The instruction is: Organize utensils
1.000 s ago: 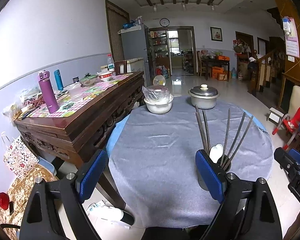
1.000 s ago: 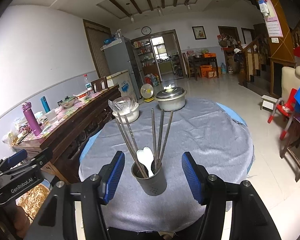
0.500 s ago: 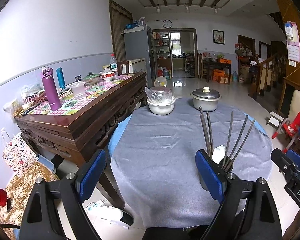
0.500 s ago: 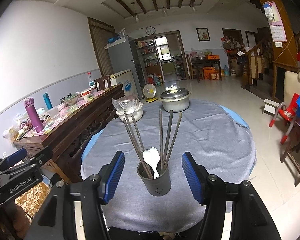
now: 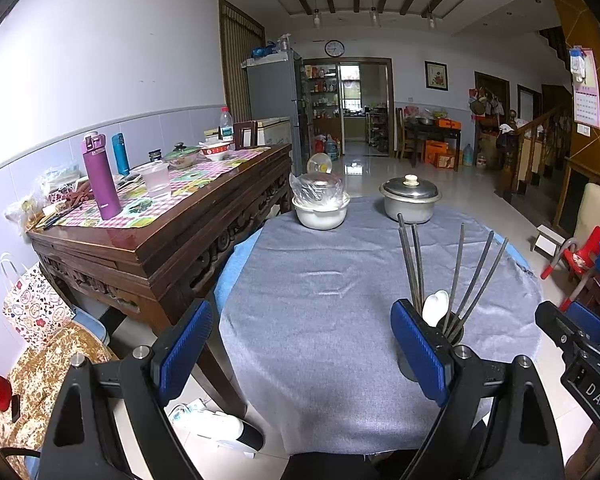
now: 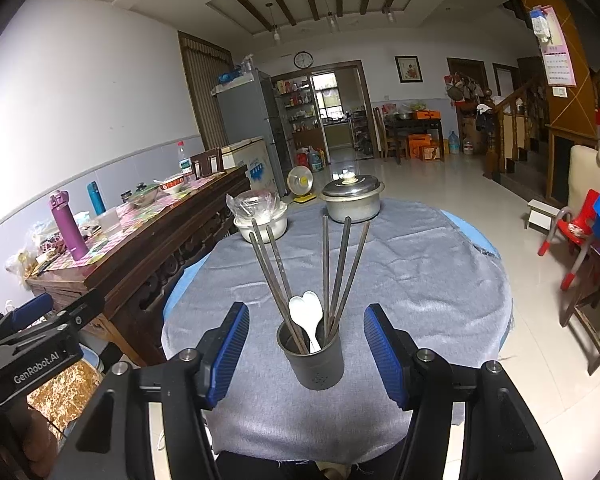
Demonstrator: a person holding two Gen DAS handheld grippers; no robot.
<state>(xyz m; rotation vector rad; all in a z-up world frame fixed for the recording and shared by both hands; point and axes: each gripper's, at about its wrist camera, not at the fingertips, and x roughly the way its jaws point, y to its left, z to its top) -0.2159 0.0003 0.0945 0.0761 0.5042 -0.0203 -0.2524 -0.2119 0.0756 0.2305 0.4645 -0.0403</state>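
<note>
A dark metal utensil holder (image 6: 314, 356) stands near the front edge of the round table with a grey cloth (image 6: 400, 280). It holds several dark chopsticks (image 6: 340, 268) and two white spoons (image 6: 307, 312). My right gripper (image 6: 306, 354) is open, its blue pads on either side of the holder without touching it. My left gripper (image 5: 302, 352) is open and empty over the cloth; the holder (image 5: 450, 332) shows partly hidden behind its right pad (image 5: 418, 350).
A white bowl with a plastic-covered lid (image 6: 260, 220) and a lidded metal pot (image 6: 353, 200) stand at the table's far side. A dark wooden sideboard (image 5: 160, 232) with bottles and dishes stands close on the left. Chairs (image 6: 572, 236) stand on the right.
Both grippers have drawn back a little and risen slightly; the holder now looks a bit farther from the right gripper. Nothing on the table has moved.
</note>
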